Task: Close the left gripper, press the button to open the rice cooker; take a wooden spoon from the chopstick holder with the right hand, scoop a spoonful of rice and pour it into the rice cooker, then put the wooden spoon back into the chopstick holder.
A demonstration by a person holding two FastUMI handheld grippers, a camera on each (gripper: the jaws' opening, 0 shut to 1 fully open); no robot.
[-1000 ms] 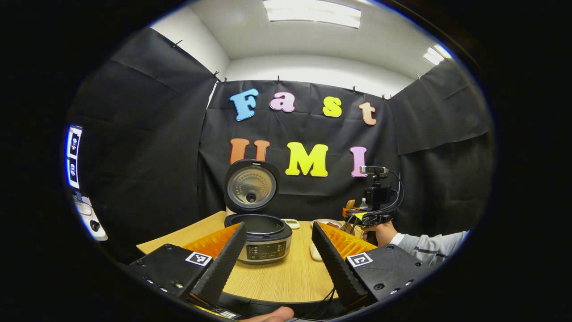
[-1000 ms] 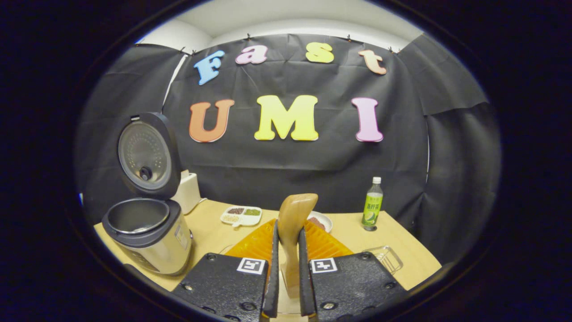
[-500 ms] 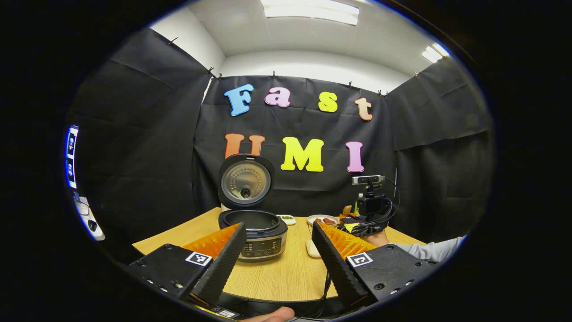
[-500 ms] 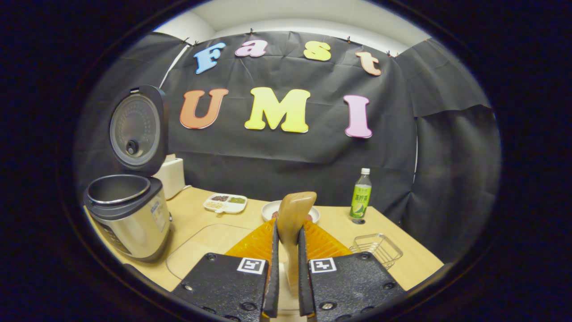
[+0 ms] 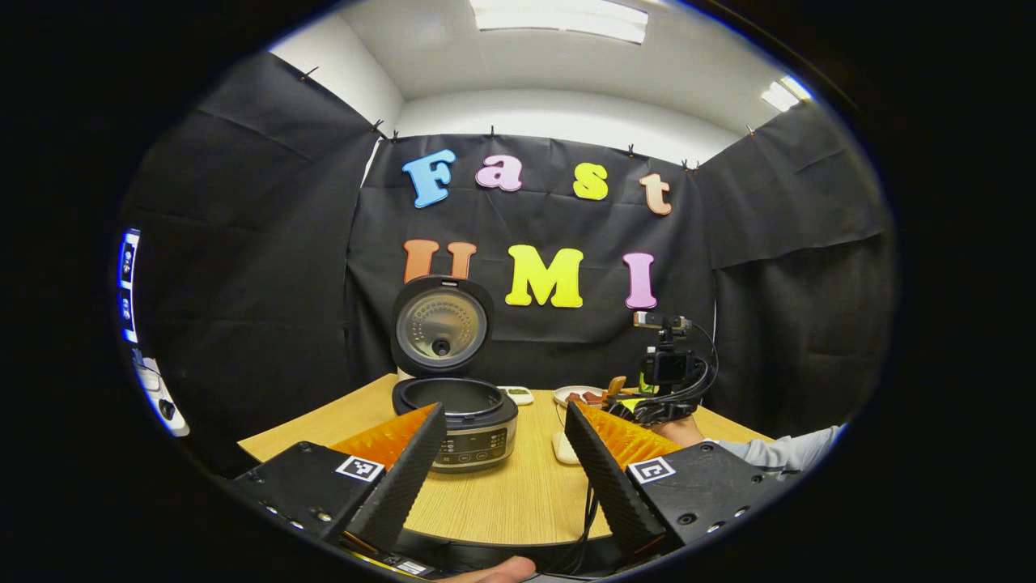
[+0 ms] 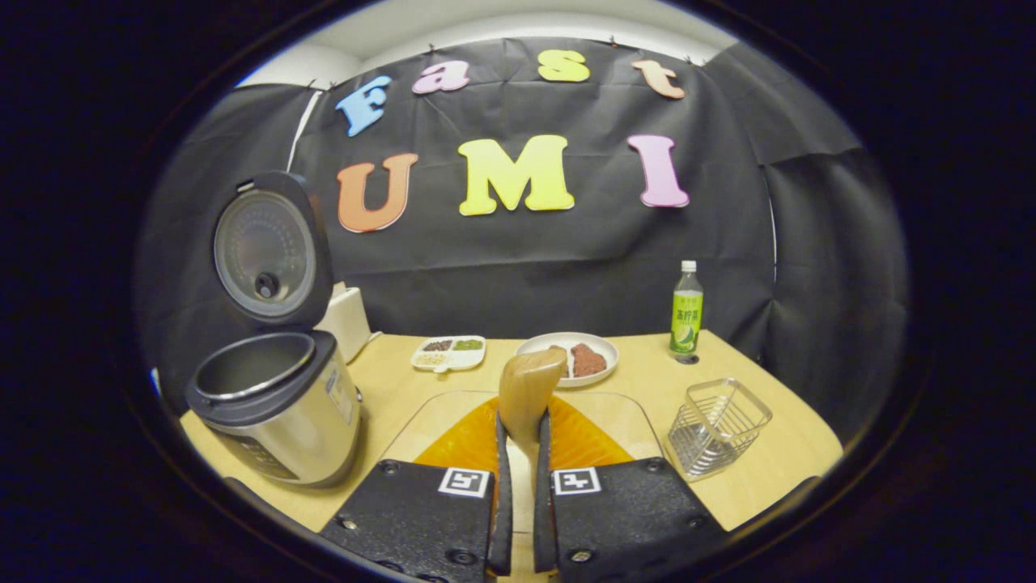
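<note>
1. A pale wooden worktop (image 6: pixel 405 389) stands before a black cloth wall.
2. The right gripper (image 6: pixel 518 518) is clenched on the handle of a wooden spoon (image 6: pixel 528 387), whose bowl stands upright just ahead of its fingertips.
3. To its left, the rice cooker (image 6: pixel 271 405) sits with its lid raised.
4. To its right stands a wire chopstick holder (image 6: pixel 716 425).
5. The left gripper (image 5: pixel 502 478) is released, fingers spread, with the rice cooker ahead of it.

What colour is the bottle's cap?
White; the bottle itself is green. The right gripper view shows it best.
</note>
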